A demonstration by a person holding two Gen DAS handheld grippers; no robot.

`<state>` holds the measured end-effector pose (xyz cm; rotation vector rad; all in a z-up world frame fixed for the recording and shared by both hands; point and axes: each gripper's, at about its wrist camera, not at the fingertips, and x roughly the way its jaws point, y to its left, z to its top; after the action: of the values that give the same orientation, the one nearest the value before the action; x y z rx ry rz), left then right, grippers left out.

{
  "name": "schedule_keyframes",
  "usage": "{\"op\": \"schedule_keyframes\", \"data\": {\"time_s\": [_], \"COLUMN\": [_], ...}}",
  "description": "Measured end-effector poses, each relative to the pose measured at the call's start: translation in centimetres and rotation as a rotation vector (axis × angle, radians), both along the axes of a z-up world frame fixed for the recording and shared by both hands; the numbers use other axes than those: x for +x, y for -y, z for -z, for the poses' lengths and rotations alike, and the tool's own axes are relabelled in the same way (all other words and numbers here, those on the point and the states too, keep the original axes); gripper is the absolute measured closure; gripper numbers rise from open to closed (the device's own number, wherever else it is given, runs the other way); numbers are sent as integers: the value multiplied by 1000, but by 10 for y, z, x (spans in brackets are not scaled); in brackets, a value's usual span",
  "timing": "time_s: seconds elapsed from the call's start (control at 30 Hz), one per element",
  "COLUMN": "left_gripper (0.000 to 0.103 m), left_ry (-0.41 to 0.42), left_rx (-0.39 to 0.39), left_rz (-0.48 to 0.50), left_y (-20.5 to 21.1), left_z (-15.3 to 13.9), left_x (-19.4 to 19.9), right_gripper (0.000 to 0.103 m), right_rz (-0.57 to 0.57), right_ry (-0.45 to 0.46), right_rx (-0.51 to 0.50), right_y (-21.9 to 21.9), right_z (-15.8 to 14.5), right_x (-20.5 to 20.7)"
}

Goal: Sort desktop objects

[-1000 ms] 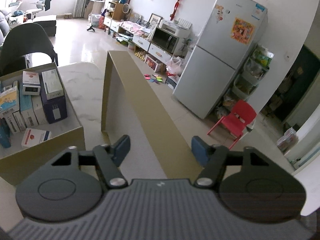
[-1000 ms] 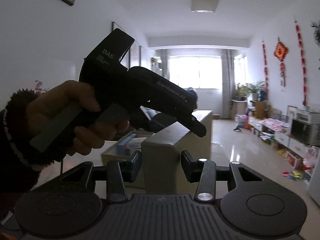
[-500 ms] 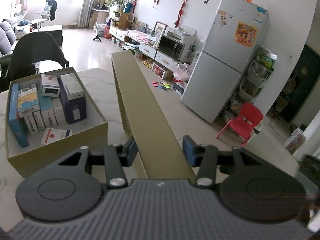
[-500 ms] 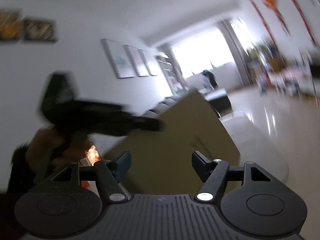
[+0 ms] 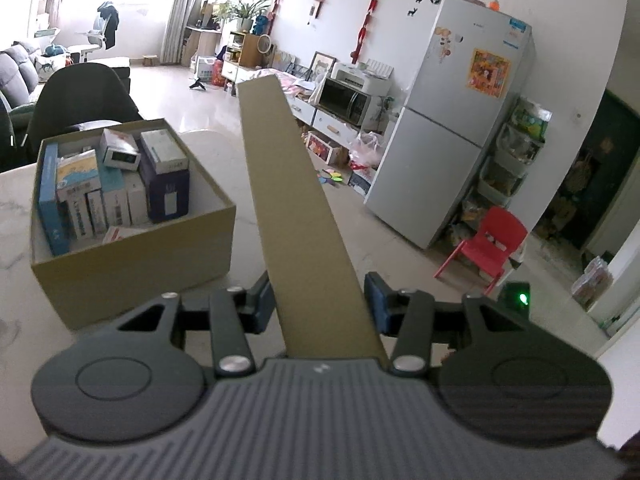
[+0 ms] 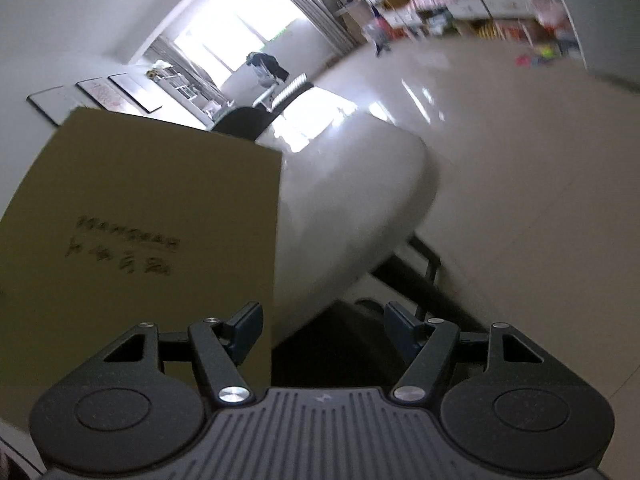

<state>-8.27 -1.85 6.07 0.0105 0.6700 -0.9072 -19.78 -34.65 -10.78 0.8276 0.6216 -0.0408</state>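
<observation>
An open tan cardboard box [image 5: 132, 264] full of several small packets [image 5: 120, 184] stands on the white marble table [image 5: 16, 200], left of centre in the left wrist view. The tan box lid [image 5: 288, 184] stands on edge beside it and runs away from my left gripper [image 5: 320, 304], which is shut on the lid's narrow near side, both blue pads touching it. In the blurred right wrist view the lid's broad printed face [image 6: 140, 220] fills the left. My right gripper [image 6: 324, 320] is open, its left fingertip just in front of the lid's edge and no pad pressing on it.
The rounded table edge [image 6: 416, 208] drops to the tiled floor on the right. A dark chair [image 5: 80, 96] stands behind the box. A grey fridge [image 5: 452, 120] and a red child's chair [image 5: 488, 244] stand on the floor to the right.
My left jaws have closed onto the lid's edge, and the box now sits closer. My right gripper has let go of the lid, opened, rolled and dropped; the hand and left gripper have left its view.
</observation>
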Motion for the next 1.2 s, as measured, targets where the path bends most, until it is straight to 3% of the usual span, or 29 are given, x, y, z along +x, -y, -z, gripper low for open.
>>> {"op": "schedule_keyframes", "data": {"time_s": [0.33,0.53,0.97,1.2], "left_gripper": [56,49,42,36], "left_ry": [-45,-55,-119,-92], "left_rx": [2,19,-58,-81], "left_rz": [-30,-56,-68,-53], "left_y": [-20,-37,-80,-93], "left_z": [28,45,92,113], "left_x": [-5,-3,4,14], "right_gripper": [36,36,37,37], "right_rz": [-87,-125,-213,-252], "right_ry": [27,51,90,129], "right_rx": [148,190,240,316], "right_y": [0,11,19,22], "right_z": [26,18,-1,3], "right_x": [5,2,15,27]}}
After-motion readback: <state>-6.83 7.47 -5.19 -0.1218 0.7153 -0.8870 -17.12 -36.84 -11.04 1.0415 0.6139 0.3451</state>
